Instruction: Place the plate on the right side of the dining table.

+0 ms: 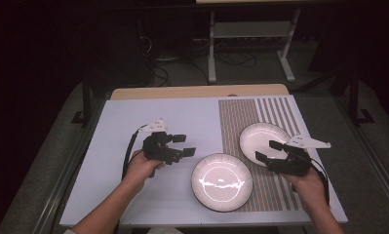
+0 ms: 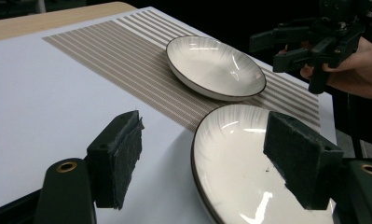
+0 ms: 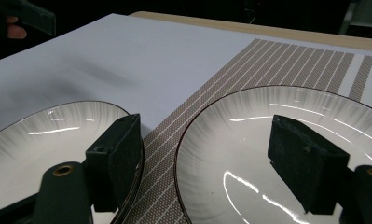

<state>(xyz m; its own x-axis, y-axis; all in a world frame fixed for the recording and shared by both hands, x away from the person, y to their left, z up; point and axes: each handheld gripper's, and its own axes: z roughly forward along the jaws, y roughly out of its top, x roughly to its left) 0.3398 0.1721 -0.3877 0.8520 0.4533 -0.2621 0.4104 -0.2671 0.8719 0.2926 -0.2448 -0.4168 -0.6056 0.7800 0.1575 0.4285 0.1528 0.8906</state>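
High view, left hand-held gripper (image 1: 186, 145): jaws wide apart with nothing between them, over bare tabletop (image 1: 133, 195) just left of the near plate (image 1: 222, 182).
High view, right hand-held gripper (image 1: 267, 150): spread wide and empty, jaws over the near edge of the far plate (image 1: 264, 141); contact is hard to judge from this height.
High view, plates: near plate straddles the left edge of the striped mat (image 1: 260, 117); far plate lies wholly on the mat; the two are close but apart.

Left gripper view, jaws: one black pad (image 2: 123, 154) over white tabletop, the other over the near plate (image 2: 239, 158), so the rim (image 2: 195, 140) falls in the open gap, untouched.
Left gripper view, far plate (image 2: 215, 67): upright on the mat, with the other gripper (image 2: 267, 49) just beyond it.

Right gripper view, jaws: open, straddling the gap between the near plate (image 3: 48, 135) and the far plate (image 3: 267, 140).

Handling, judged: glazed and glossy, so probably ceramic, stiff, fairly heavy, slippery, and liable to chip if knocked together.
Where to grip, judged: pinch the raised rim, one pad inside and one outside, squarely and firmly.
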